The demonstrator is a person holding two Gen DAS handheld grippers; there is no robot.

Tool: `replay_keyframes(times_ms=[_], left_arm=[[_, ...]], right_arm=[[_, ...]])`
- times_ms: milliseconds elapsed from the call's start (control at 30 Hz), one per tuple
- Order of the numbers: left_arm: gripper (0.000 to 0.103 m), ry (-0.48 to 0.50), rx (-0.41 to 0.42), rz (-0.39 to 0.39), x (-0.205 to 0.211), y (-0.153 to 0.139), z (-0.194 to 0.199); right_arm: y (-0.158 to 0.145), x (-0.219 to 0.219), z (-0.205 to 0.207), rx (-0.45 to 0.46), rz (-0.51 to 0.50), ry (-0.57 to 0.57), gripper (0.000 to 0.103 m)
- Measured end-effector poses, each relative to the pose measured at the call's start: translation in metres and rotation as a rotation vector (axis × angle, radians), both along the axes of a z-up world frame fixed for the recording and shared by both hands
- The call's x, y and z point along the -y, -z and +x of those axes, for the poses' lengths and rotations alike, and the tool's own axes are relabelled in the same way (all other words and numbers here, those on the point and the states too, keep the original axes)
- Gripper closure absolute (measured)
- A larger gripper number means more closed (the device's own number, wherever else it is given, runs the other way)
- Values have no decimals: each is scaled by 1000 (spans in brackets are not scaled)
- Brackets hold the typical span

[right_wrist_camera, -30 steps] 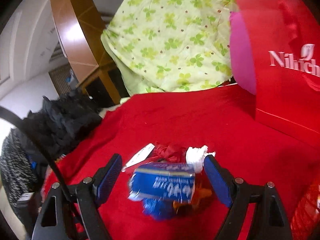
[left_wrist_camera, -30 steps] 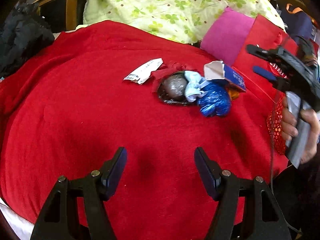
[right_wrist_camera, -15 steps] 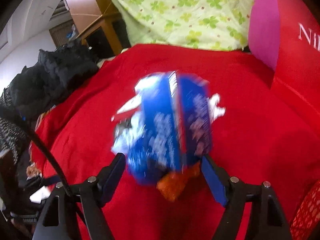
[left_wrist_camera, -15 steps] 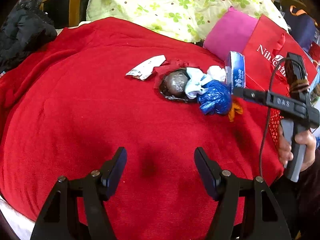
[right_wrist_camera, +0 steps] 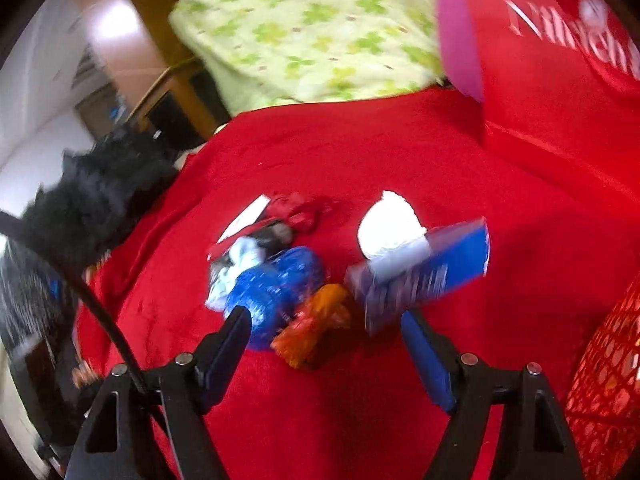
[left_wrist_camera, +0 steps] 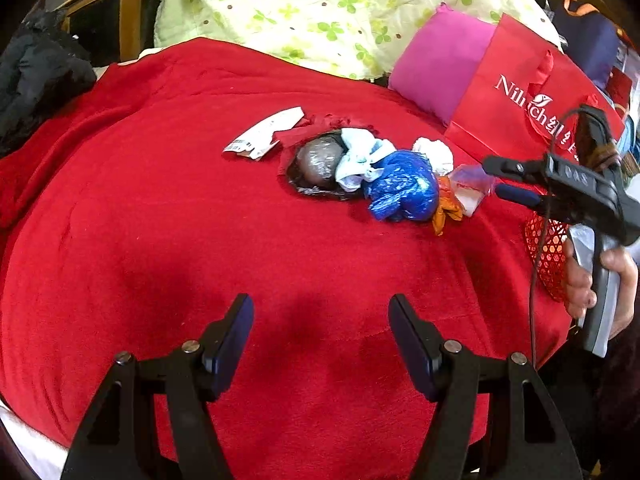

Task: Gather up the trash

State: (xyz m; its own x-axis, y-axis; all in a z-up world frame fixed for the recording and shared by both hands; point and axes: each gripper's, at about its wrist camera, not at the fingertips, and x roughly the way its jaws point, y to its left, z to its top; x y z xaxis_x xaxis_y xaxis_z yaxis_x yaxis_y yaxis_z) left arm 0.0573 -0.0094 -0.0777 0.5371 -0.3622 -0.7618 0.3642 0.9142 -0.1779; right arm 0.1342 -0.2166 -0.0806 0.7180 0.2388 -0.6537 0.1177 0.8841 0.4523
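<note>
Left tool (left_wrist_camera: 319,304): jaws wide, nothing between them, hanging over a bare patch of the red blanket (left_wrist_camera: 180,220) on the bed, near edge. Right tool (right_wrist_camera: 324,316): jaws have just been closing a little but stand wide, pads not pressing on anything. The blue box (right_wrist_camera: 424,268) sits tilted just past the tip of its right finger, outside the gap; frame is blurred, can't tell if it touches the finger. A hand (left_wrist_camera: 584,284) grips the right tool's handle at the bed's right side. Trash pile is mid-blanket, all bunched together: torn white wrapper (left_wrist_camera: 264,134) at the left end, then a grey ball (left_wrist_camera: 320,160) on black film, a pale tissue (left_wrist_camera: 356,160) against it, a crumpled blue bag (left_wrist_camera: 402,186), an orange wrapper (left_wrist_camera: 444,210) touching the bag's right side, and a white wad (left_wrist_camera: 434,152) behind. In the right wrist view the blue bag and orange wrapper lie just ahead of the open jaws. Red paper bag (left_wrist_camera: 516,92) stands at the far right against a pink pillow (left_wrist_camera: 436,68). Red mesh basket (right_wrist_camera: 604,368) is at the right edge, beside the right tool.
</note>
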Motion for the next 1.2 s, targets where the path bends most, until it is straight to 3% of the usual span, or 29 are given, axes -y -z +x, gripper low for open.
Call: replay_keyframes(times_ms=[200, 300, 400, 567, 800, 900, 1000, 1100, 1200], left_arm=[[33, 34, 12, -9, 17, -8, 9], [33, 38, 14, -21, 20, -9, 12], [33, 38, -9, -33, 22, -6, 16], [33, 57, -18, -62, 34, -10, 29], [33, 87, -35, -152, 66, -19, 61], [44, 112, -55, -168, 86, -14, 75], [51, 115, -78, -141, 106, -3, 89], [68, 109, -104, -126, 112, 10, 96], [73, 131, -138, -127, 114, 21, 95]], right_arm=[[7, 5, 18, -21, 130, 11, 23], [9, 6, 19, -46, 88, 76, 23], [11, 17, 18, -60, 159, 97, 23], [17, 28, 15, -113, 191, 170, 23], [6, 33, 10, -80, 159, 216, 23], [2, 34, 11, -82, 131, 199, 23], [10, 41, 10, -118, 197, 196, 23], [9, 41, 6, -115, 216, 181, 23], [11, 41, 6, -122, 217, 188, 23]])
